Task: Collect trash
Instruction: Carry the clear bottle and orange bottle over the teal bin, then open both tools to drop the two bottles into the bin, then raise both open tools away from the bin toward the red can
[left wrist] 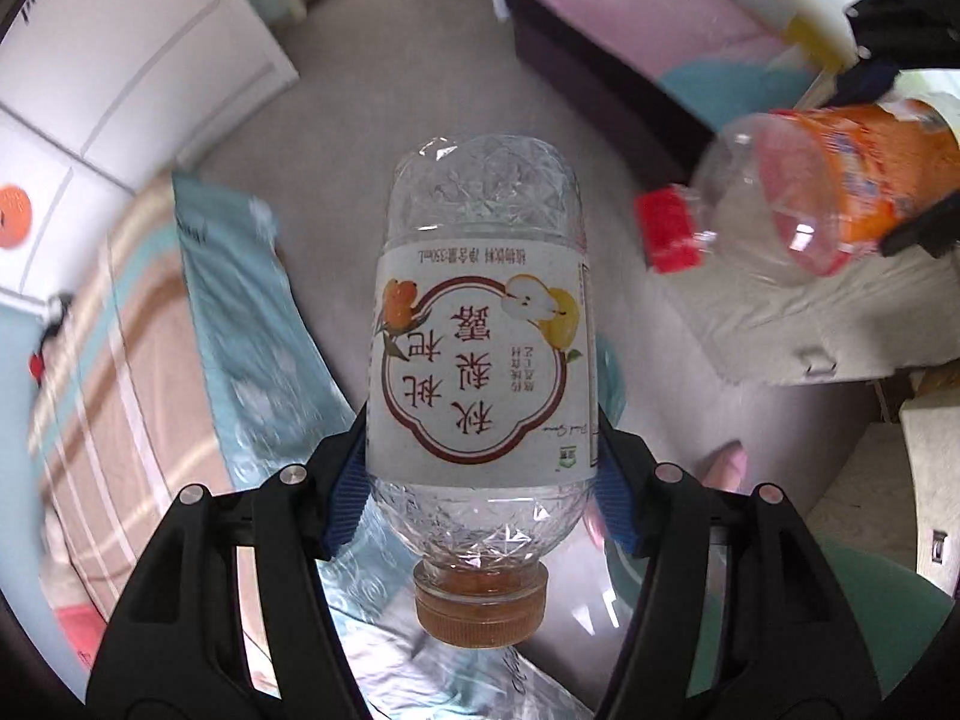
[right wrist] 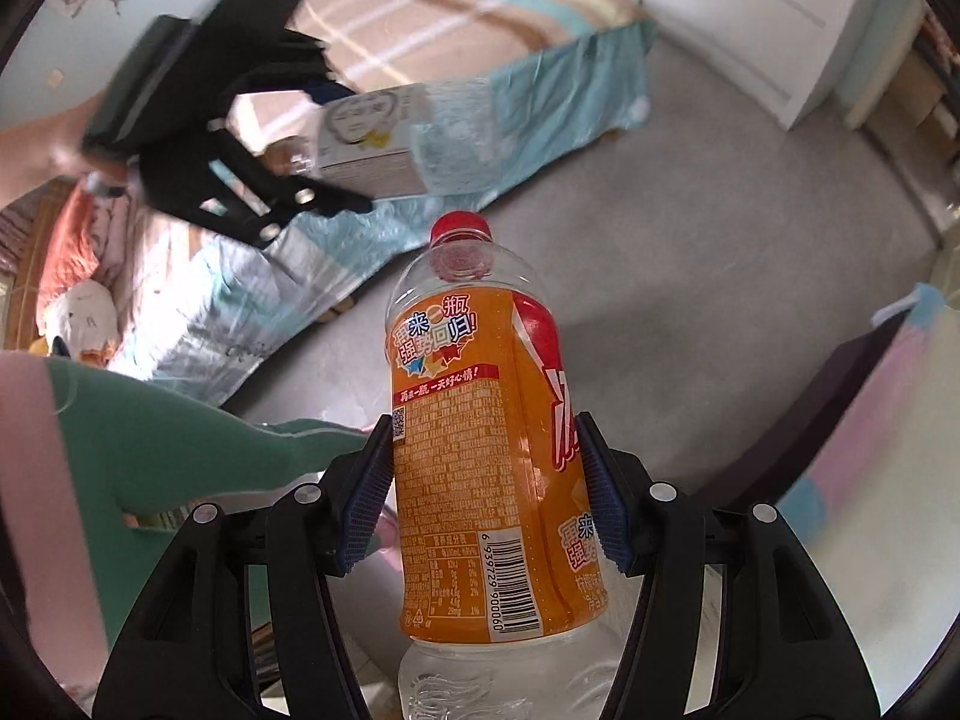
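I have a clear bottle (left wrist: 480, 336) with a white fruit label in my left gripper (left wrist: 480, 480), cap end toward the camera. It looks empty apart from an amber tint at the brown cap (left wrist: 482, 606). The blue pads of the left fingers (left wrist: 345, 498) press on both sides of it at the lower edge of the label, about half open around its body.

My right gripper (right wrist: 486, 492) has hold of an orange-labelled bottle (right wrist: 486, 480) with a red cap (right wrist: 461, 227) pointing away from the camera; I see no liquid in its clear neck or base. The right fingers (right wrist: 366, 492) clamp the label on both sides, likewise about half spread.

Both bottles hang over a grey floor (right wrist: 690, 240) beside a bed (right wrist: 468, 18) with a striped cover. The background is smeared, so the dark box (left wrist: 600, 78) with pastel contents is hard to make out, and the bottom of the orange-labelled bottle is cut off in the right wrist view.
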Motion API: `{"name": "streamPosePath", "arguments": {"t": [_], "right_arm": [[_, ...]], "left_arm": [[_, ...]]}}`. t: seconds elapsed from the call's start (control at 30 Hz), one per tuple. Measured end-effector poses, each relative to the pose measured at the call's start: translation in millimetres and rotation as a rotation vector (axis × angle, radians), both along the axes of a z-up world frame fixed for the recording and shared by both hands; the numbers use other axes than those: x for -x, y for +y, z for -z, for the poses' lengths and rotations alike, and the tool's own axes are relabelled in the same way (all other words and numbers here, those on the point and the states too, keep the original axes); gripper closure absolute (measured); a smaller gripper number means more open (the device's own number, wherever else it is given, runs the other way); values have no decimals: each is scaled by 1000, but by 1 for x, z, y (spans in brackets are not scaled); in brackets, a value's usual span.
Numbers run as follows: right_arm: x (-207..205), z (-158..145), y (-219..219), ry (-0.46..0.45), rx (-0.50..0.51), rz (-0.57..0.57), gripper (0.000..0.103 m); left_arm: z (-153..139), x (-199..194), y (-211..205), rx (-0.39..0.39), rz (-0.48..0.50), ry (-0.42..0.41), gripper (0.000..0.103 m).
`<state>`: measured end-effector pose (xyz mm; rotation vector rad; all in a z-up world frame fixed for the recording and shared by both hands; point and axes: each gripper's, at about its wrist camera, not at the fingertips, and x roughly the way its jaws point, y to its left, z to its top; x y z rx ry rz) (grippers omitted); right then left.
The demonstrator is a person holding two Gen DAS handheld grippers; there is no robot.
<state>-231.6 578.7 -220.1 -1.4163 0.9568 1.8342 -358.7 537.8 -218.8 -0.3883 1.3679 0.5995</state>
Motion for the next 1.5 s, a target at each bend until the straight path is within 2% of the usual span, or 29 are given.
{"name": "streamPosePath", "arguments": {"t": [0.23, 0.37, 0.53, 0.77, 0.83, 0.9, 0.97, 1.0, 1.07, 1.27, 1.5], "right_arm": [[21, 121, 23, -27, 183, 118, 43], [20, 201, 21, 6, 306, 252, 43], [22, 287, 15, 28, 409, 378, 43], [27, 369, 14, 28, 486, 475, 43], [29, 387, 14, 21, 501, 475, 43], [31, 397, 15, 4, 497, 458, 42], [32, 398, 18, 27, 507, 446, 42], [30, 397, 20, 30, 507, 440, 38], [34, 391, 22, 27, 483, 429, 31], [26, 375, 25, 33, 456, 429, 30], [17, 341, 19, 39, 427, 457, 30]], "left_arm": [[91, 24, 16, 142, -24, 24, 43], [146, 26, 26, 211, -40, 22, 43], [209, 24, 34, 295, -63, 16, 43], [294, 12, 35, 355, -53, 54, 43], [308, 8, 30, 380, -60, 64, 42], [322, 6, 30, 390, -59, 87, 42], [336, 6, 29, 404, -65, 130, 35], [338, 4, 26, 393, -63, 147, 32], [335, 3, 25, 367, -49, 154, 26], [315, 14, 29, 339, -60, 157, 18], [300, 31, 26, 354, -97, 148, 17]]}}
